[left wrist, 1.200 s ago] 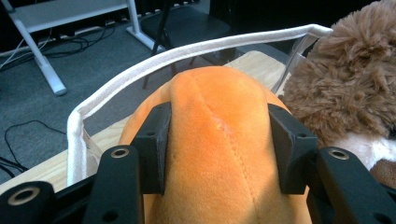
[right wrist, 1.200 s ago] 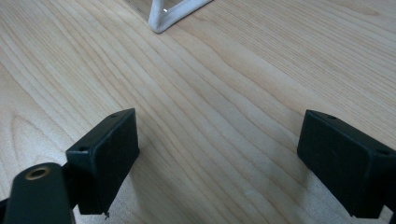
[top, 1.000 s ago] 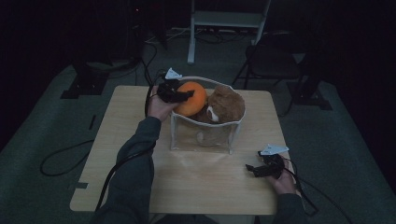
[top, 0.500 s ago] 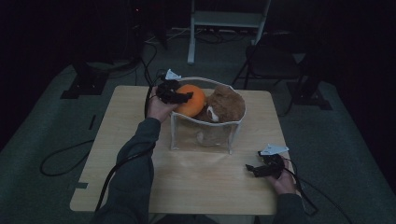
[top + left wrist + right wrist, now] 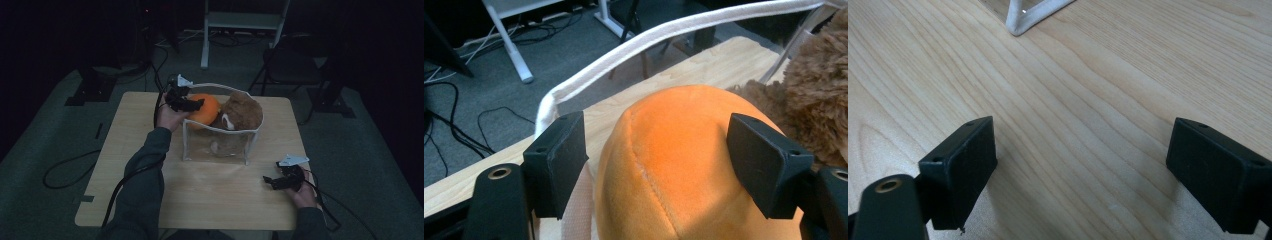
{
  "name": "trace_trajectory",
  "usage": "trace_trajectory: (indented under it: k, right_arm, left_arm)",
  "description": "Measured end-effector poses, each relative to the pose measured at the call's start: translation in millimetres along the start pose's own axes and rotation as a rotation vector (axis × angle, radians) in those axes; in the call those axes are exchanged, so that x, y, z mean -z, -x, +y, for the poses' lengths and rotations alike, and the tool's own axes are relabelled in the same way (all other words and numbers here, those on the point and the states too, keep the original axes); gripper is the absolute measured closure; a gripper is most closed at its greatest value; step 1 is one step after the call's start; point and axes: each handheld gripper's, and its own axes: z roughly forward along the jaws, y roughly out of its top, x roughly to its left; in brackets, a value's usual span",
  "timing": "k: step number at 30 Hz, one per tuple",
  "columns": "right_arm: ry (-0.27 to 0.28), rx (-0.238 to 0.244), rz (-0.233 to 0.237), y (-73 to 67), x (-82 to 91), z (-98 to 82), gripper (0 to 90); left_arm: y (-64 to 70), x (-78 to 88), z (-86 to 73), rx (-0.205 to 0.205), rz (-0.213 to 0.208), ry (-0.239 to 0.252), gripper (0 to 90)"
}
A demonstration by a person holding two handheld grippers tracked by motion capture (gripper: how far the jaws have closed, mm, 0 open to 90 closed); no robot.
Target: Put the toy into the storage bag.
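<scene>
The high view is very dim and grainy, its floor and far background sinking into near black, with the table (image 5: pixel 200 190) the only paler patch. Both gripper views are bright, evenly lit and fairly sharp, with soft shadows and no glare.

Looks like a dim lab or recording studio, not a home: grey carpet floor (image 5: pixel 60 210) w/ loose black cables (image 5: pixel 65 170), equipment stand bases (image 5: pixel 92 87), a white metal frame (image 5: pixel 245 22), a folding chair (image 5: pixel 292 65), and one bare wooden table (image 5: pixel 215 200) mid-room.
</scene>
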Motion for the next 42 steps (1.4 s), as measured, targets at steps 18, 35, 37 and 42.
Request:
trace_trajectory:
  k: [18,35,37,42]
  right_arm:
    - [-0.001,-0.001,0.000,-0.1,0.0,0.0,11.9]
    - [-0.001,-0.002,-0.001,-0.2,0.1,-0.1,11.9]
    - [0.000,-0.002,-0.001,-0.2,0.1,-0.1,11.9]
    - [0.000,-0.002,-0.001,-0.2,0.1,-0.1,11.9]
  left_arm:
    - [-6.2,0.6,-4.0,0.029,0.058,-0.005,32.1]
    - [-9.3,6.1,-4.7,0.058,0.100,0.041,41.0]
    - [-9.9,6.9,-4.0,0.055,0.095,0.036,39.9]
    - [-11.0,8.4,-3.7,0.061,0.096,0.041,39.9]
